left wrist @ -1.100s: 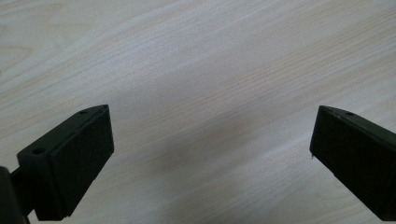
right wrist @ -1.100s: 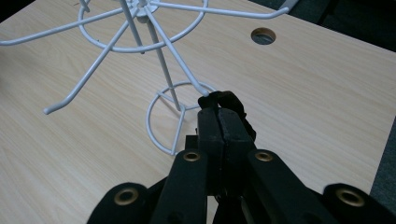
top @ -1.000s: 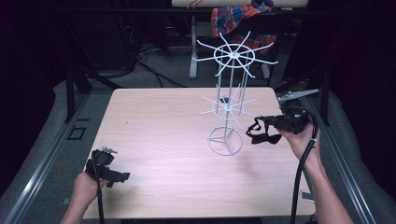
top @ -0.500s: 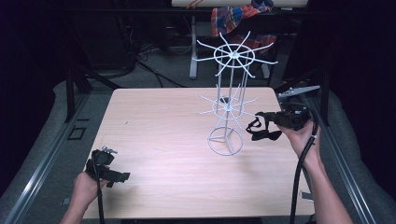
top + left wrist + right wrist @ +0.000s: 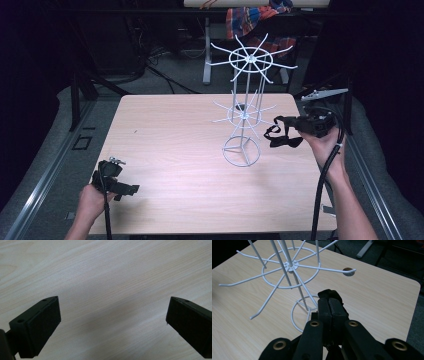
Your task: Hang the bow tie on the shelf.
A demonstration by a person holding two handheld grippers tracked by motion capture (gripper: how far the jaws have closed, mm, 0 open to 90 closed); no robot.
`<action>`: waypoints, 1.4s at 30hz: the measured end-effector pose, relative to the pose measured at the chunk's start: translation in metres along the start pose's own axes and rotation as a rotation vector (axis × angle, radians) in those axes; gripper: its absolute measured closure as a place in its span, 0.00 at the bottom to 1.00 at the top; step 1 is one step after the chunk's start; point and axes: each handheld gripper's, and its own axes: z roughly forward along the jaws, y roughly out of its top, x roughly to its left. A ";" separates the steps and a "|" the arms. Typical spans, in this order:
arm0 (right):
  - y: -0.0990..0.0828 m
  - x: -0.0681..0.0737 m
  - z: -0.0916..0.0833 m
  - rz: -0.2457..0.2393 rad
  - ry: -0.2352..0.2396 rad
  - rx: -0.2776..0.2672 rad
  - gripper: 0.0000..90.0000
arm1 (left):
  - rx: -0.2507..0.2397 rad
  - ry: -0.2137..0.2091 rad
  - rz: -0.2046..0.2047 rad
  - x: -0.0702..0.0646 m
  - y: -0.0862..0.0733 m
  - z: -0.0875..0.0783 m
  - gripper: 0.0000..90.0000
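Right gripper [image 5: 280, 131]: is seen shifted slightly away from the white wire rack [image 5: 243, 107], toward the right edge of the table [image 5: 165, 150], compared with a second ago.
Black strap [image 5: 281, 138]: is carried along between the closed jaws, so a slightly wider gap to the rack's base ring [image 5: 241, 150] is shown; its loops are seen hanging a little lower over the tabletop.
Right hand [image 5: 325, 142]: is placed marginally nearer the table's right edge than before.

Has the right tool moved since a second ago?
No. In the high view the right tool, shut on a black strap, sits in the same spot beside the white wire rack, as before.
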 end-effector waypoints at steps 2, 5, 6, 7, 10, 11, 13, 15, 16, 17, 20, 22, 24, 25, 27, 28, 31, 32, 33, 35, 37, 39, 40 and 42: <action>0.001 0.002 -0.003 0.002 0.000 -0.009 0.99 | -0.001 0.000 -0.001 0.000 0.000 0.000 0.00; 0.002 0.004 -0.007 0.003 0.000 -0.015 0.99 | -0.001 0.002 -0.002 -0.001 0.000 0.000 0.00; 0.002 0.004 -0.007 0.007 0.007 -0.020 0.99 | 0.000 0.003 0.001 -0.001 0.001 0.000 0.00; 0.001 0.005 -0.007 0.004 0.005 -0.019 0.99 | 0.000 0.001 -0.001 -0.001 0.001 0.000 0.00; 0.001 0.005 -0.006 0.008 0.007 -0.023 0.99 | 0.000 0.002 -0.001 -0.001 0.001 0.000 0.00; 0.000 0.006 -0.006 0.010 0.007 -0.019 0.99 | 0.002 0.002 0.002 -0.001 0.001 0.000 0.00; 0.000 0.006 -0.006 0.012 0.005 -0.018 0.99 | 0.004 0.000 0.003 -0.001 0.001 0.000 0.00; -0.001 0.008 -0.006 0.014 0.004 -0.016 0.99 | 0.004 0.000 0.004 -0.001 0.001 0.000 0.00; -0.001 0.009 -0.006 0.017 0.007 -0.018 0.99 | 0.004 0.000 0.003 -0.001 0.001 0.000 0.00; -0.001 0.010 -0.005 0.015 0.005 -0.018 0.99 | 0.003 0.000 0.003 -0.001 0.001 0.000 0.00; 0.000 0.012 -0.004 0.016 0.003 -0.011 0.99 | -0.001 0.002 0.001 -0.001 0.001 0.000 0.00; 0.000 0.013 -0.003 0.018 0.004 -0.012 0.99 | 0.000 0.002 0.003 -0.001 0.001 0.000 0.00; 0.000 0.015 -0.002 0.021 0.003 -0.007 0.99 | -0.001 0.002 0.003 -0.001 0.001 0.000 0.00; 0.000 0.015 -0.001 0.021 0.001 -0.009 0.99 | -0.002 0.002 0.001 -0.001 0.001 0.000 0.00; 0.001 0.016 0.001 0.022 0.002 -0.010 0.99 | 0.000 0.002 0.001 -0.001 0.001 0.000 0.00; 0.001 0.016 0.001 0.021 0.005 -0.009 0.99 | 0.002 0.002 0.004 -0.001 0.001 0.000 0.00; 0.001 0.017 0.003 0.017 0.004 -0.006 0.99 | 0.005 0.000 0.005 -0.001 0.001 0.000 0.00; 0.002 0.018 0.003 0.018 0.003 -0.009 0.99 | 0.005 0.000 0.004 -0.001 0.001 0.001 0.00; 0.002 0.018 0.003 0.016 0.003 -0.009 0.99 | 0.006 0.000 0.004 -0.001 0.001 0.001 0.00; 0.002 0.019 0.004 0.017 0.009 -0.009 0.99 | 0.006 0.000 0.004 -0.001 0.001 0.001 0.00; 0.003 0.021 0.007 0.014 0.011 -0.007 0.99 | 0.004 0.000 0.001 -0.001 0.001 0.001 0.00; 0.003 0.021 0.007 0.013 0.012 -0.004 0.99 | 0.006 0.001 0.004 -0.001 0.001 0.001 0.00; 0.003 0.022 0.008 0.010 0.013 -0.005 0.99 | 0.006 0.001 0.004 -0.001 0.001 0.001 0.00; 0.004 0.023 0.010 0.007 0.013 -0.007 0.99 | 0.003 0.001 0.002 -0.001 0.001 0.001 0.00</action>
